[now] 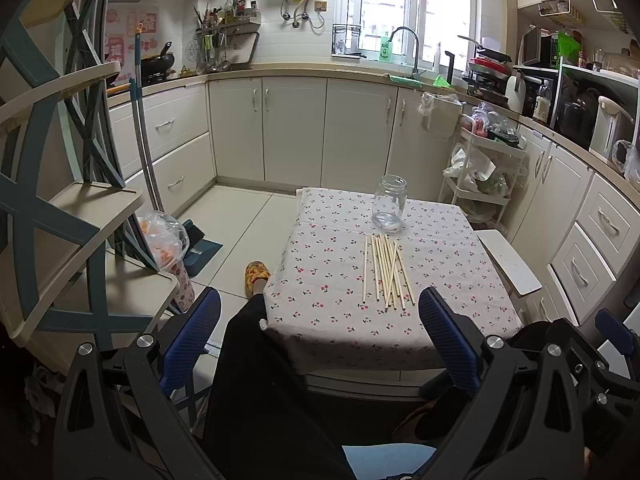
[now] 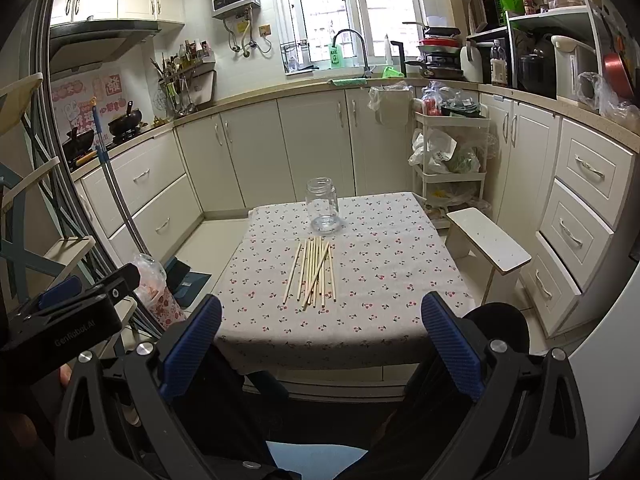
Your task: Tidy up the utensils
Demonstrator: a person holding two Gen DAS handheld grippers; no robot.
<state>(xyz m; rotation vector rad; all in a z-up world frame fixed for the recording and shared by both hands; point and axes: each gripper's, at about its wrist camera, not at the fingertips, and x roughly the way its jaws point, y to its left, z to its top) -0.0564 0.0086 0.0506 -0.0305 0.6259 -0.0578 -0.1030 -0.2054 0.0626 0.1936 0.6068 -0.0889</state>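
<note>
Several pale wooden chopsticks (image 1: 386,272) lie in a loose bundle on a small table with a cherry-print cloth (image 1: 320,280). An empty clear glass jar (image 1: 389,203) stands upright just behind them. The chopsticks (image 2: 314,274), the jar (image 2: 322,206) and the cloth (image 2: 380,264) also show in the right wrist view. My left gripper (image 1: 320,336) is open and empty, held back from the table's near edge. My right gripper (image 2: 320,340) is open and empty, also short of the near edge. The left gripper's body (image 2: 60,320) shows at the right view's left side.
A white stool (image 2: 488,244) stands right of the table. A white trolley (image 2: 448,152) with bags is behind it. A blue and cream shelf unit (image 1: 60,220) is at the left, with a bag (image 1: 164,240), a dustpan (image 1: 200,248) and a slippered foot (image 1: 256,276) nearby. Kitchen cabinets (image 1: 296,132) line the walls.
</note>
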